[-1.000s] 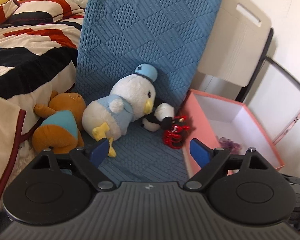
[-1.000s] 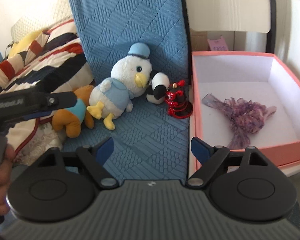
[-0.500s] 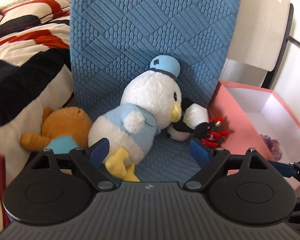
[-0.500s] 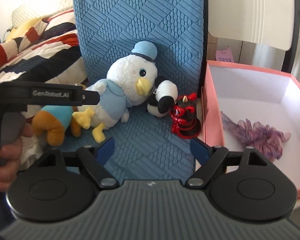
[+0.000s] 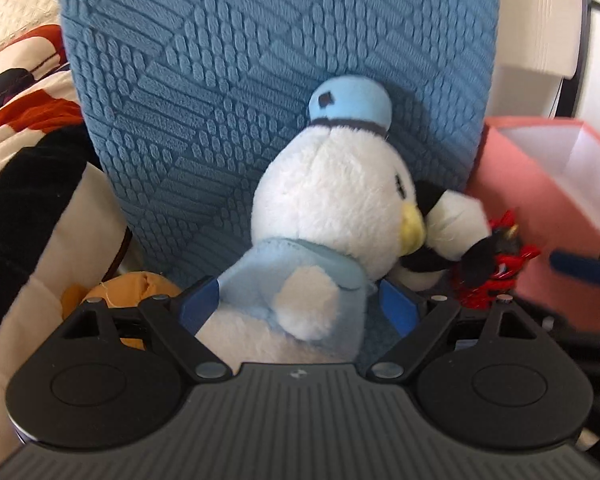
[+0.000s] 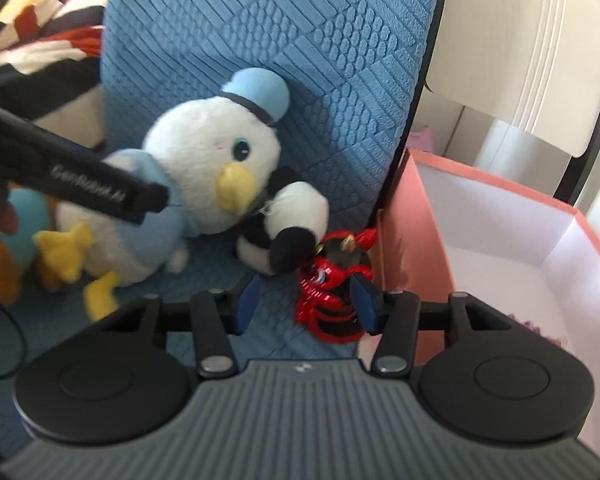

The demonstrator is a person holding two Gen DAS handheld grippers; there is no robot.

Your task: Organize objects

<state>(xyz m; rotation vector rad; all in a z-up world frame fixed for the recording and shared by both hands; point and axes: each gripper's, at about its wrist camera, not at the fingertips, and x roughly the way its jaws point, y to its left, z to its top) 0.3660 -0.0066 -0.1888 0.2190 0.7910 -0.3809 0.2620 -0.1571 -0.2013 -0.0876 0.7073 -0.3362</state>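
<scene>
A white duck plush [image 5: 332, 208] with a light blue hat leans on the blue quilted cushion [image 5: 260, 80]. Its body lies between the fingers of my left gripper [image 5: 299, 306], which stands open and wide. The duck [image 6: 204, 160] also shows in the right wrist view, with a black finger of the left gripper [image 6: 100, 188] across it. A small red and black toy [image 6: 328, 300] sits between the fingers of my right gripper [image 6: 307, 305]. Its jaws are closing, and the left pad is still clear of the toy. A black and white panda plush [image 6: 296, 216] lies against the duck's beak.
A pink box [image 6: 412, 240] with white inner walls stands right of the cushion, with something purple [image 6: 540, 328] in it. An orange and teal plush [image 5: 140, 288] lies left of the duck. A striped blanket [image 5: 20, 120] covers the far left. A white chair back [image 6: 520, 60] rises behind the box.
Both grippers have moved forward and down toward the toys. The duck's body now sits between the left fingers. The right jaws have narrowed and now flank the red toy.
</scene>
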